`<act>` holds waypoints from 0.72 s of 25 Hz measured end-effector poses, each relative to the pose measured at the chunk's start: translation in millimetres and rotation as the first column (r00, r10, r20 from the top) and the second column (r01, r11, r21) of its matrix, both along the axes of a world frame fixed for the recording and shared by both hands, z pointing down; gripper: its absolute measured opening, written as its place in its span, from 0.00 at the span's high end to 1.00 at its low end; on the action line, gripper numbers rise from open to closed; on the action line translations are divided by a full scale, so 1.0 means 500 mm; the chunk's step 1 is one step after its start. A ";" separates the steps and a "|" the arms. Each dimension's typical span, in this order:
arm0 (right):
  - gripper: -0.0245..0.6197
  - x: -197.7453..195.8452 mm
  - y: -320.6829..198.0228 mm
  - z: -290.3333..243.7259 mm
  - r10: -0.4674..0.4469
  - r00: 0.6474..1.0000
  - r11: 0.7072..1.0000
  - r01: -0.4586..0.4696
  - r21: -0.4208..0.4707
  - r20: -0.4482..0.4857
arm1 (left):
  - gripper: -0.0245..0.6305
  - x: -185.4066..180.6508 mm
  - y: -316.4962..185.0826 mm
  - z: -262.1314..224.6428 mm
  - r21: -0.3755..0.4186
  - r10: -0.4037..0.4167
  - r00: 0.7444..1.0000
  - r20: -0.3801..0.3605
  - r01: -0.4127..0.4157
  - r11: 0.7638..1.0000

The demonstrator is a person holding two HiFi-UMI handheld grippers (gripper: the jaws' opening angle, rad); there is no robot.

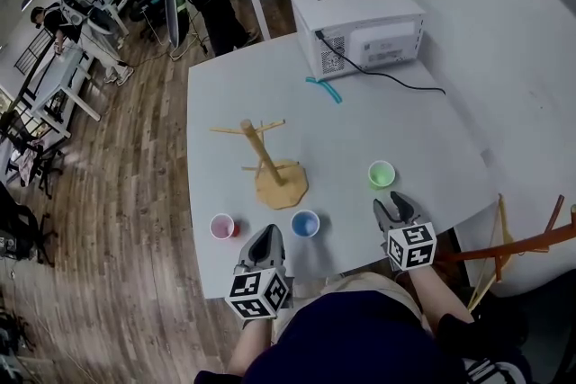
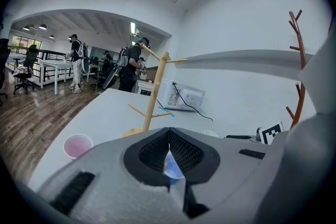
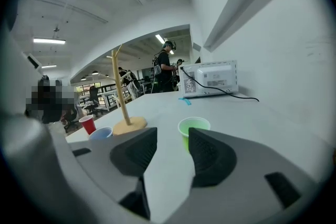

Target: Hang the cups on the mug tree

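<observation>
White table (image 1: 423, 126) carries the wooden mug tree (image 1: 262, 153). Left gripper (image 1: 267, 234), jaws together on nothing, sits at the tree's 6 o'clock; right gripper (image 1: 394, 206), jaws apart, at its 4. Upright on the table stand the green cup (image 1: 382, 174) at 3 o'clock, just beyond the right gripper's tips, the blue cup (image 1: 305, 223) at 5, and the red cup (image 1: 221, 226) at 8.

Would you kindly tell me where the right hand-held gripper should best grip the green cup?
Probably the near rim wall, one jaw inside, one outside, from the person's side: the green cup stands upright, mouth open, just ahead of the right hand-held gripper.
</observation>
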State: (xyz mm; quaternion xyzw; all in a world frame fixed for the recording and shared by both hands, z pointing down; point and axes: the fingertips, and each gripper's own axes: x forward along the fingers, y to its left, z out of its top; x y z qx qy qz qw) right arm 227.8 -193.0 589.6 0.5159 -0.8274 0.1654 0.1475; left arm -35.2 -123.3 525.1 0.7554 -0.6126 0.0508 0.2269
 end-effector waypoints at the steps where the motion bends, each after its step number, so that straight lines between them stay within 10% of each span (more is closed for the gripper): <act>1: 0.70 0.003 -0.004 0.008 0.002 1.000 1.000 -0.002 -0.005 -0.005 | 0.93 -0.001 -0.001 0.002 -0.002 -0.001 1.000 0.003 0.001 1.000; 18: 0.63 0.035 -0.063 0.110 -0.012 0.995 0.997 0.004 -0.074 -0.098 | 0.93 -0.009 -0.008 0.018 -0.021 -0.022 0.999 0.030 0.022 1.000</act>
